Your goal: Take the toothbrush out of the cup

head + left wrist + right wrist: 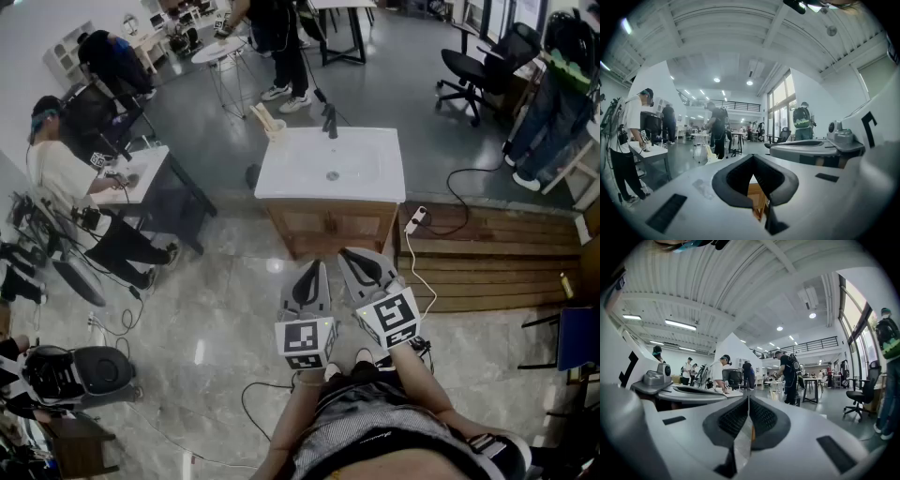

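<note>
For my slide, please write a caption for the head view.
Grey left gripper and grey right gripper, both shut, point at a white rectangular washbasin on a wooden cabinet.

Bright, even indoor light from ceiling lamps (679, 324) and tall windows (780, 97); glare streaks the glossy floor (211, 314); both gripper views bulge at the edges, with black corners

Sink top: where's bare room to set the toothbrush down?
Bare on the sink top: the right rim, between basin and edge, and the front strip. Crowded: back left corner by the cup with the toothbrush; faucet at back middle.
</note>
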### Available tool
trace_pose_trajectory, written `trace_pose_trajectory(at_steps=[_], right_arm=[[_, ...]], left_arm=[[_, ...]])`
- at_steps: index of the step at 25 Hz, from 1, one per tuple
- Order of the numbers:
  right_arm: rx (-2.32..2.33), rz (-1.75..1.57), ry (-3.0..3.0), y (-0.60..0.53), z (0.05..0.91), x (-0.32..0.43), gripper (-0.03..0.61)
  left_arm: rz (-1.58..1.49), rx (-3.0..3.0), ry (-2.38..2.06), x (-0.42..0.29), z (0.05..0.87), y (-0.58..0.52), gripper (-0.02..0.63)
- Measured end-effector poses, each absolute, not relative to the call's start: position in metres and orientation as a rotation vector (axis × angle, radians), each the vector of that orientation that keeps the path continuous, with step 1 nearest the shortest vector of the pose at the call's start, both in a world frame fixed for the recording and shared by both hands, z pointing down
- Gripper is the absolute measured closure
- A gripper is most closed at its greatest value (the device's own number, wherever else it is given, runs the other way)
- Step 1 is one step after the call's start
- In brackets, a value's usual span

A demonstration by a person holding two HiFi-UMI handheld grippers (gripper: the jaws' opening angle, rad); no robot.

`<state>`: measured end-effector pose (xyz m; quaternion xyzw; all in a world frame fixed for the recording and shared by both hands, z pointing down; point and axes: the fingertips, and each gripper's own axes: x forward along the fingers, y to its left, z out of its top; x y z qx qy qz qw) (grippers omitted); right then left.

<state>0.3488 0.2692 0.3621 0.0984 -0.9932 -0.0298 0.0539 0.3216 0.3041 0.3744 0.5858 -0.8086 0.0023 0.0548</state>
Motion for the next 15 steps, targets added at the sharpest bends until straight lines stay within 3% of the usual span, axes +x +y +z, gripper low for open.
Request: trace_pose_trajectory(at_steps=[15], right_arm=[[0.209,-0.055,-3.028,0.261,0.364,0.367,0.512]], left_arm=[[-0.006,1.728,-2.489,0.341,0.371,0.295,0.609]])
